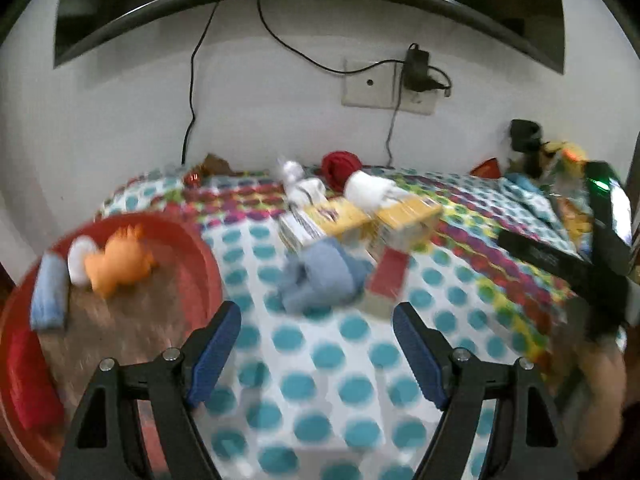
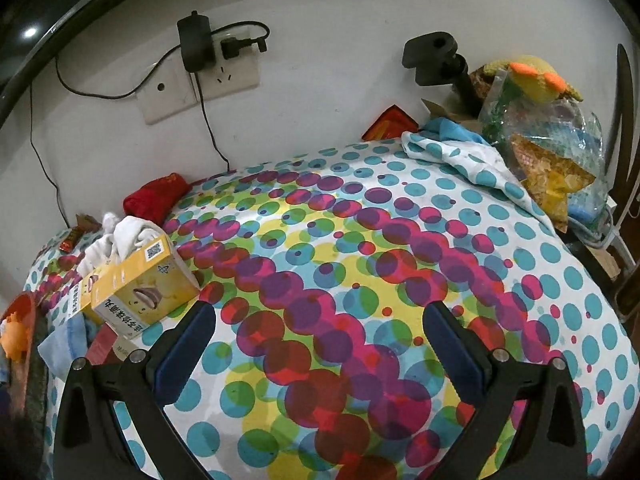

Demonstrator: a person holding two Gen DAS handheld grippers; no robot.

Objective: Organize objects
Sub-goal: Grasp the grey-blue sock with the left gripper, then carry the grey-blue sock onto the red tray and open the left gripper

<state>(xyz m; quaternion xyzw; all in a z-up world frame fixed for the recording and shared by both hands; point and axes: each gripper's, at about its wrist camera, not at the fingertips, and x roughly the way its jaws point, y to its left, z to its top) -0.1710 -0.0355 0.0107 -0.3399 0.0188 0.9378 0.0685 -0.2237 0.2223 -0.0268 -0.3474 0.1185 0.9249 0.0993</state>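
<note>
Both grippers are wide open and carrying nothing — the left gripper (image 1: pixel 317 322) hangs over the dotted tablecloth (image 1: pixel 328 360) with its blue pads spread, and the right gripper (image 2: pixel 320 322) sits just as wide above the colourful middle of the cloth. Dead ahead of the left one, at twelve o'clock and near the fingertips, lies a crumpled blue cloth (image 1: pixel 320 276), touching a red-and-white box (image 1: pixel 387 280) at its three o'clock. Behind them, two yellow boxes (image 1: pixel 360 222) lie side by side with white socks (image 1: pixel 370 190) on top, and a red bundle (image 1: pixel 340 166) waits by the wall. Over at nine o'clock, the red basin (image 1: pixel 192 240) already holds an orange toy (image 1: pixel 120 260), a white object, a rolled blue towel and something red — that looks like the collecting spot. My read: the blue cloth is next, and it should be light, soft and floppy, so pinch a raised fold near its middle rather than an edge, or it will drape and drag. The yellow boxes look like thin cardboard — light but crushable, best taken across the narrow faces. From the right wrist view, one yellow box (image 2: pixel 140 292) sits at ten o'clock, well apart from those fingers. The left view is motion-blurred, so fine detail is uncertain.
</note>
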